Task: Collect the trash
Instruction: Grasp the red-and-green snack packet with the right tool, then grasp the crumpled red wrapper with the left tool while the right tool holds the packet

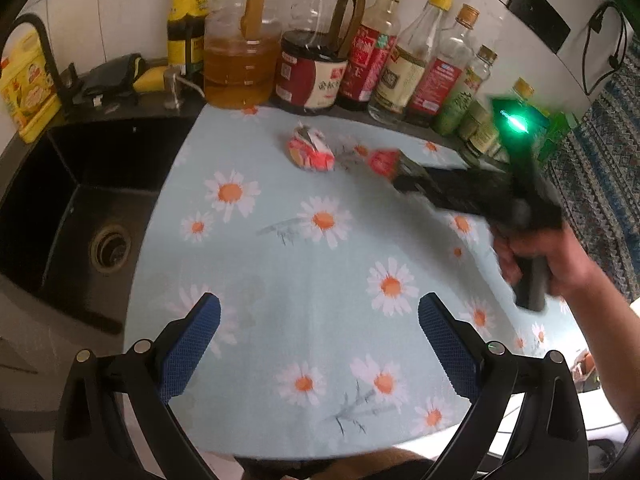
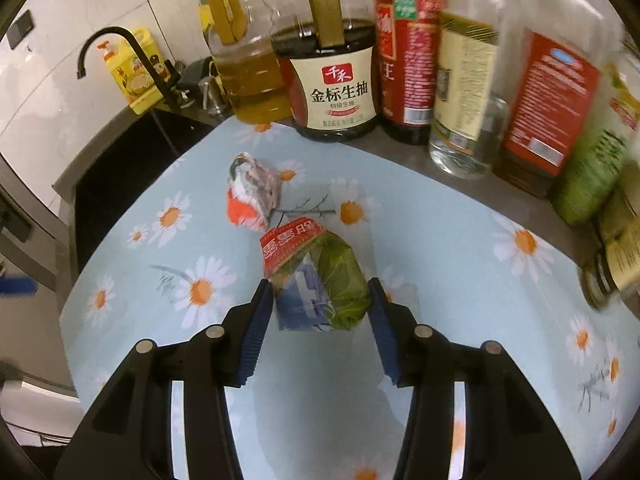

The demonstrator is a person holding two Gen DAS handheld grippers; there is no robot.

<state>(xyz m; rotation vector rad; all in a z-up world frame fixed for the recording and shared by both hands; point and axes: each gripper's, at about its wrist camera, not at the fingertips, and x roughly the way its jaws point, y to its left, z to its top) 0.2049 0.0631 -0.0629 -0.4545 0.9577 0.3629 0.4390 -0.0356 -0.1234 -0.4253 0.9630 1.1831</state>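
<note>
Two fingers (image 2: 262, 312) clamp wrapper (image 2: 320, 284) — lifted

Crumpled green-and-red wrapper (image 2: 316, 280) lifted off the daisy cloth; second red-white crumpled wrapper (image 2: 250, 194) lying just beyond

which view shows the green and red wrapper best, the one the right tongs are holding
The right wrist view. There the green and red wrapper sits large and sharp between the pads of the right tongs, which press on both its sides. The left wrist view shows only its blurred red end poking past the tongs.
</note>
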